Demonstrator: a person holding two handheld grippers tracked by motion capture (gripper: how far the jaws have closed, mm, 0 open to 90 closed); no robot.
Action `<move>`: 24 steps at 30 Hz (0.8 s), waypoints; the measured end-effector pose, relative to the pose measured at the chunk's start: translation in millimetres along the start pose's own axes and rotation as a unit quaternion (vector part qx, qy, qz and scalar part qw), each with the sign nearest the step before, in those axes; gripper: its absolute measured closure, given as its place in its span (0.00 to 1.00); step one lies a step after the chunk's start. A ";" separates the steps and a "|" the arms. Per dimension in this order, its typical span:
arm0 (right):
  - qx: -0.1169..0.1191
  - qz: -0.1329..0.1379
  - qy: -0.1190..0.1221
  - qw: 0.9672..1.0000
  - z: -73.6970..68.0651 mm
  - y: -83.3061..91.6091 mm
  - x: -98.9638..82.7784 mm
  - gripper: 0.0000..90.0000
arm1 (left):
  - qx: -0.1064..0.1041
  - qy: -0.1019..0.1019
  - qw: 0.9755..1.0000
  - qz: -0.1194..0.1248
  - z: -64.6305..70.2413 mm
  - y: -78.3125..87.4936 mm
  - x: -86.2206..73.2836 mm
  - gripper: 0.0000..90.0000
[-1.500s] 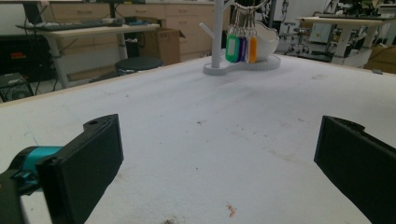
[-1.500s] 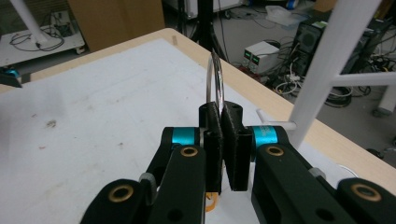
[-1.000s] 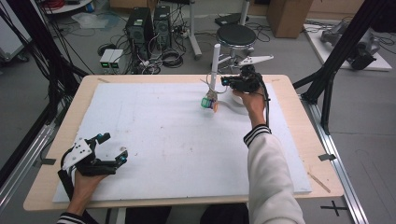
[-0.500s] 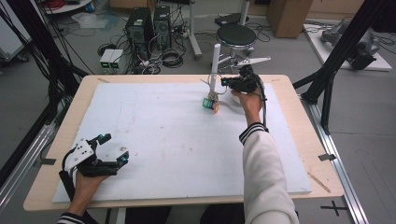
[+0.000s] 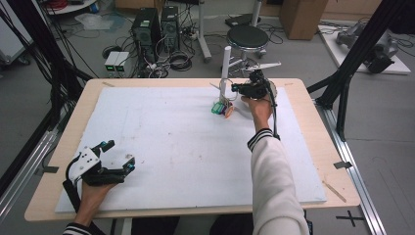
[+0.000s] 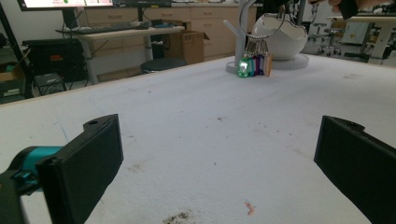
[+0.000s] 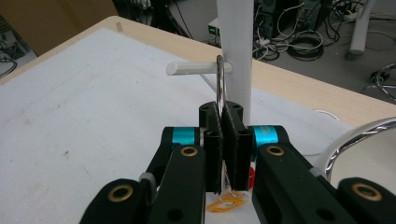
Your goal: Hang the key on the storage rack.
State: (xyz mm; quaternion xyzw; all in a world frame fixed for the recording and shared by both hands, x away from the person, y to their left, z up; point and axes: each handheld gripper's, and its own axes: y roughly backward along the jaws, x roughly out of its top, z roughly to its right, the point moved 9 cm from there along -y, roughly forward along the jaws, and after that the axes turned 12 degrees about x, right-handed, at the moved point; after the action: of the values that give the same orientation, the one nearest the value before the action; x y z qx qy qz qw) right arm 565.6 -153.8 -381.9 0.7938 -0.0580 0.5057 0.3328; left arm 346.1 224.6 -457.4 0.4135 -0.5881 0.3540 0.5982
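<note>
your right gripper [image 7: 226, 135] is clamped tight on a metal key ring [image 7: 220, 81], and the top of that ring is looped over the white peg [image 7: 194, 68] that sticks out from the upright white stand [image 7: 236, 46]. from above, this gripper [image 5: 243, 89] sits at the far side of the bench [image 5: 313, 147], just beside the stand [image 5: 225, 68], with a bunch of coloured tags [image 5: 221, 107] hanging under the ring; they seem to hang just above the white mat [image 5: 171, 147], though that's hard to judge. your left gripper [image 5: 115, 156] rests on the near left of the mat, well apart from the stand, its jaws spread wide with nothing between them. from it, the tags [image 6: 254, 65] show far across the bench, in front of a white bowl [image 6: 282, 39].
</note>
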 end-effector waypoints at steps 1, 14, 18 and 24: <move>-0.001 0.001 0.000 1.000 0.5 -0.8 0.0 0.97 | 0.001 0.001 1.000 0.002 -0.6 0.5 0.3 0.02; -0.014 0.008 0.003 1.000 3.6 -1.6 1.6 0.77 | -0.005 0.009 1.000 0.012 -1.4 2.6 1.4 0.02; -0.011 0.009 0.010 1.000 -3.0 7.3 4.0 0.53 | -0.008 0.012 1.000 0.015 -1.7 3.2 1.9 0.02; -0.025 0.035 0.038 0.998 -19.1 26.2 9.5 0.23 | -0.011 0.022 0.999 0.028 -2.9 5.4 3.4 0.02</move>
State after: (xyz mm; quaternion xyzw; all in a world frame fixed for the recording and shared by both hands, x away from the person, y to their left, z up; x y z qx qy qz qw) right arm 544.3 -160.5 -356.5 0.7629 -0.0856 0.5454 0.3366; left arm 342.6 229.2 -453.5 0.3823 -0.5896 0.3733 0.6057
